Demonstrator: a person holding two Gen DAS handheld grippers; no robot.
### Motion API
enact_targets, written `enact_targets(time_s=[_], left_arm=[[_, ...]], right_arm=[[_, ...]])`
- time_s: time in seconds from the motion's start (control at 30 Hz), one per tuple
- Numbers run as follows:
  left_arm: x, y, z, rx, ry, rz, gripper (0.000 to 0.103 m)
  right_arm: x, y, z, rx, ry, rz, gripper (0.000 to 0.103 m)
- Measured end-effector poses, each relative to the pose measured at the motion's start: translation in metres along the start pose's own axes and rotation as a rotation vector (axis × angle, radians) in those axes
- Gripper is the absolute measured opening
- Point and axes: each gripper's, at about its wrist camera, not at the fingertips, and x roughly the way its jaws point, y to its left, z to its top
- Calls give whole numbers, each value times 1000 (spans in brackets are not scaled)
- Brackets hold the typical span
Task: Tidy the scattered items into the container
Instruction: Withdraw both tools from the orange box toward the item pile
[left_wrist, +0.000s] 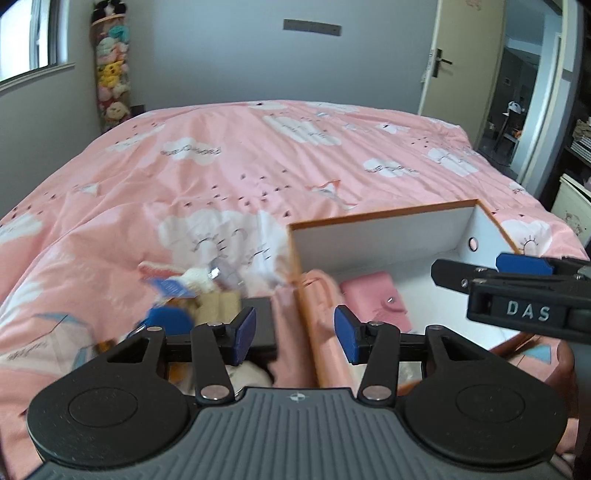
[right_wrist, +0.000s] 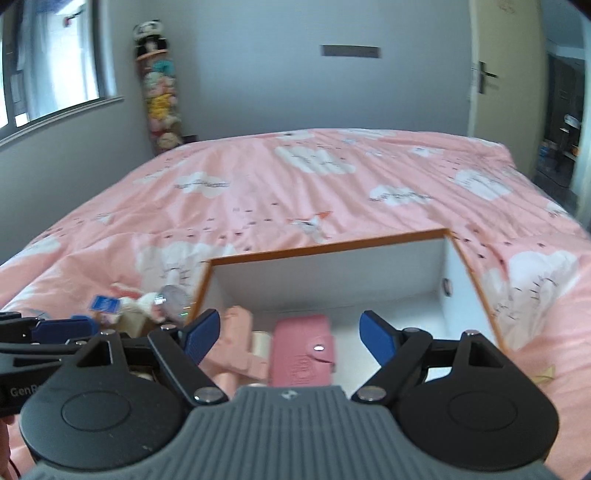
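A pink duvet (left_wrist: 258, 177) printed with white clouds is lying across the bed, spreading ahead of the tool and out to both sides. A tall column of stuffed toys (left_wrist: 110, 74) is standing in the room's corner, far ahead and to the left, with a panda-like plush sitting on top. A window (left_wrist: 26, 37) is letting in daylight at the far left edge. A grey wall (left_wrist: 240, 66) is closing the room straight ahead, carrying a dark horizontal plate (left_wrist: 312, 26) high up. A cream door (left_wrist: 465, 55) with a lever handle (left_wrist: 440, 62) is standing open ahead to the right, showing a dim, cluttered room beyond it.
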Motion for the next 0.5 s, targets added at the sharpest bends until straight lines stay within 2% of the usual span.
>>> enact_targets(time_s=[0.2,0.33,0.5], left_arm=[[-18,29,-14,-11,30,48,55],[-23,42,-23,12,69,85,55],[-29,56,-35,3,110,87,55]], right_arm=[[-6,23,-10,-27,21,74,84],[-5,36,-20,-54,73,122,84],[-1,45,-30,-62,161,185,82]])
